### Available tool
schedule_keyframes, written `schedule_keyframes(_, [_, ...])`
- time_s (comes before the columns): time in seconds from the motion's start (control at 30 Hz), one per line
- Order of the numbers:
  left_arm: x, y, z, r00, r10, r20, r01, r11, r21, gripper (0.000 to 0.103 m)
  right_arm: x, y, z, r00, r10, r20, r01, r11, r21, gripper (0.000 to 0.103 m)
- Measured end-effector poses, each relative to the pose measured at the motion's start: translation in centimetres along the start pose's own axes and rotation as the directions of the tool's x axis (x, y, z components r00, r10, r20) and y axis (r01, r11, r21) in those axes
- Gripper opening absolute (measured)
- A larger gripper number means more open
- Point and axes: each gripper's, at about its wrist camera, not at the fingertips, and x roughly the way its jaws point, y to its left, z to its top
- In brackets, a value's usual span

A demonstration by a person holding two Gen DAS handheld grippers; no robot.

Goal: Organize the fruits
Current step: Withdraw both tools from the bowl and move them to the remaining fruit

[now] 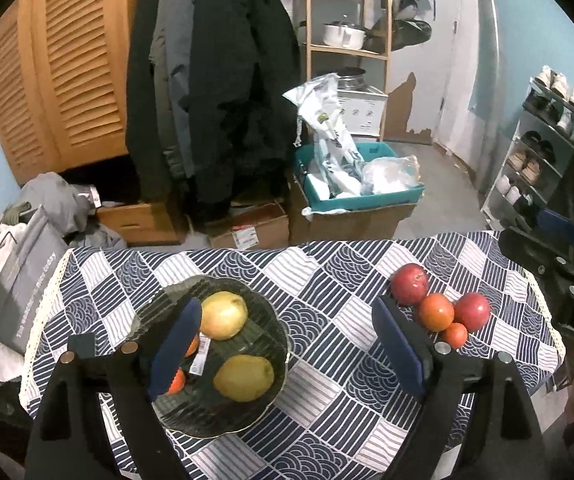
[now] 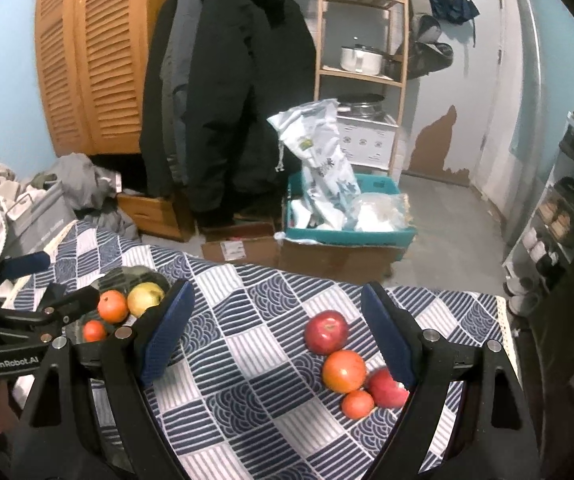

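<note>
Left tongs [image 1: 287, 344] hover released over the bowl [image 1: 247, 420], hiding two oranges; right tongs [image 2: 277, 336] released above counter fruit [image 2: 343, 371].

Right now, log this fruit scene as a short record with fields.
surface: table with blue-and-white patterned cloth
glass plate: holds two yellow fruits and two small orange fruits
loose cluster: two red apples, two orange fruits, touching, on the cloth
left hand-held gripper: open, empty, above the plate side
right hand-held gripper: open, empty, near the loose cluster
</note>
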Motion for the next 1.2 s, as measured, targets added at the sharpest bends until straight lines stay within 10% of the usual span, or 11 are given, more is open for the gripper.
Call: schedule_keyframes(1.2, [5.0, -11.2, 0.8, 0.990, -0.086, -0.111, 0.101, 0.985, 0.137, 0.088, 1.2, -13.8, -4.8, 0.984, -0.131, -0.121, 0.151, 0.973, 0.173, 0.086])
